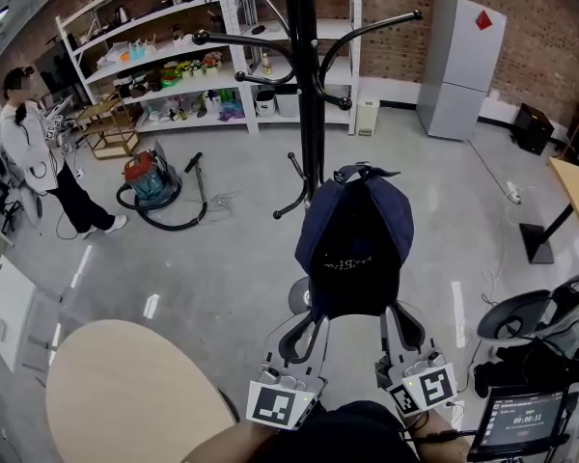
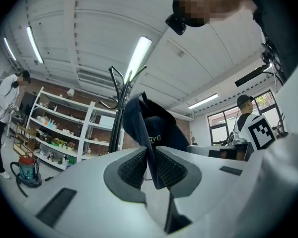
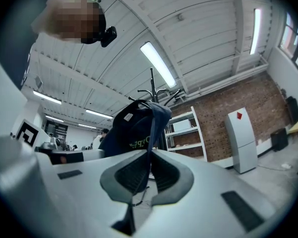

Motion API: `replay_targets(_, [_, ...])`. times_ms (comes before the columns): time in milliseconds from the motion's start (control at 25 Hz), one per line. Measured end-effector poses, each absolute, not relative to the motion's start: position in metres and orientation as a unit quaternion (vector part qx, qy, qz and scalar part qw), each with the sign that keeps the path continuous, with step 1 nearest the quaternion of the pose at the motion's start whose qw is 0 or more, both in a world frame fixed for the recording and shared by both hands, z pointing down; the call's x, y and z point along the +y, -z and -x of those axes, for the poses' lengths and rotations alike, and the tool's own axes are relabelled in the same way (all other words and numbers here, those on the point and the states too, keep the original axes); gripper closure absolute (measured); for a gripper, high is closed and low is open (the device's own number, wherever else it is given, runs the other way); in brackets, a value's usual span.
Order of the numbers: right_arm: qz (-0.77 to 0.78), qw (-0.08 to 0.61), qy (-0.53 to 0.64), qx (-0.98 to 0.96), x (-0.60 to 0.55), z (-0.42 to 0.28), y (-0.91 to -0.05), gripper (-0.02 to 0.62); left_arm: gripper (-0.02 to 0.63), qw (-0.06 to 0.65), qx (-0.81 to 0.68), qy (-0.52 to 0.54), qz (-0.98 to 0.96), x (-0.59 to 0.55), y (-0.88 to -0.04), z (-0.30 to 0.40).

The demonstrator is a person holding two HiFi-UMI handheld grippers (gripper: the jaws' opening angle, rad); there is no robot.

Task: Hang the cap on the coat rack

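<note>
A dark navy cap (image 1: 352, 244) hangs between my two grippers, lifted in front of the black coat rack (image 1: 307, 85). My left gripper (image 1: 314, 318) is shut on the cap's lower left edge, and my right gripper (image 1: 391, 318) is shut on its lower right edge. In the left gripper view the cap's cloth (image 2: 151, 133) is pinched between the ribbed pads, with the rack's pole (image 2: 120, 108) just behind it. In the right gripper view the cap (image 3: 136, 128) stands up from the pads, and the rack's hooks (image 3: 159, 90) show behind its top. The cap's strap opening (image 1: 365, 173) sits close to the pole.
A round wooden table (image 1: 125, 394) lies at my lower left. White shelving (image 1: 203, 56) with small goods stands behind the rack, a vacuum cleaner (image 1: 152, 183) and a standing person (image 1: 39, 157) at left. A grey cabinet (image 1: 460, 66) stands at back right, a screen (image 1: 521, 418) and black gear at lower right.
</note>
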State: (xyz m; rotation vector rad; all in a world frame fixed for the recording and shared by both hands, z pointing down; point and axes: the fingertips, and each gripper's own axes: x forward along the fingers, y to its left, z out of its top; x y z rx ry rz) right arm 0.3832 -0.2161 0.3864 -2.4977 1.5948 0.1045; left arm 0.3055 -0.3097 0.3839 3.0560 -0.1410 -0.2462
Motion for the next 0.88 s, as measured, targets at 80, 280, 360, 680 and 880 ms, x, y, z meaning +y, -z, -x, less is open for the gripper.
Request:
replay_targets(80, [0.839, 0.090, -0.038, 0.535, -0.223, -0.384, -0.375, 0.568, 0.551, 0.031, -0.047, 0.083, -0.995, -0.317, -0.373, -0.307])
replay_targets(280, [0.837, 0.091, -0.045, 0.538, -0.236, -0.411, -0.368, 0.568, 0.551, 0.023, -0.049, 0.081, -0.995, -0.328, -0.366, -0.333])
replay_targets(360, [0.835, 0.093, -0.048, 0.540, -0.238, -0.410, -0.364, 0.568, 0.551, 0.018, -0.051, 0.085, -0.995, -0.330, -0.363, -0.331])
replay_targets(680, [0.822, 0.101, -0.058, 0.558, -0.244, -0.414, -0.363, 0.568, 0.551, 0.009, -0.070, 0.094, -0.993, -0.332, -0.359, -0.330])
replay_targets(880, [0.817, 0.103, -0.062, 0.564, -0.254, -0.435, -0.357, 0.568, 0.551, -0.003, -0.078, 0.102, -0.992, -0.341, -0.350, -0.352])
